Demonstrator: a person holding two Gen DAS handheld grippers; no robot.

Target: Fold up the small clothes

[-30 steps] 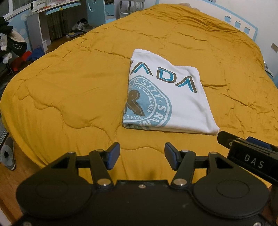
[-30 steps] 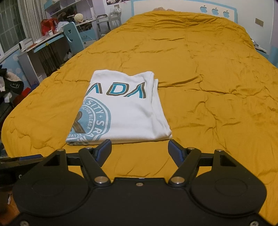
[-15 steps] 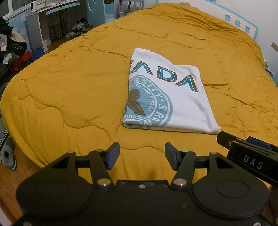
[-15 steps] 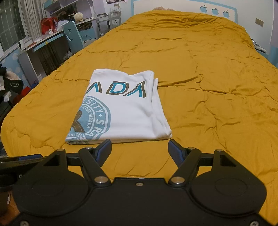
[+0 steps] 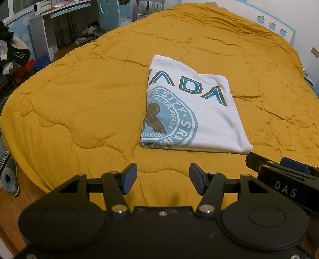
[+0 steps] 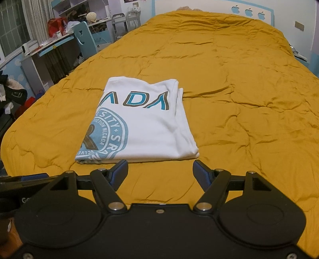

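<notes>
Over the quilt [image 5: 79, 103], both grippers' jaws apart, empty.

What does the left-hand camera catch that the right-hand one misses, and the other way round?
Only the left wrist view shows a grey slipper on the floor and the right tongs poking in from the side, marked DAS.

Only the right wrist view shows a window, a red bag and a ball of yarn on the shelves.

Both show the folded white T-shirt lying on the mustard quilt, with each camera's own tongs open and empty short of it.
</notes>
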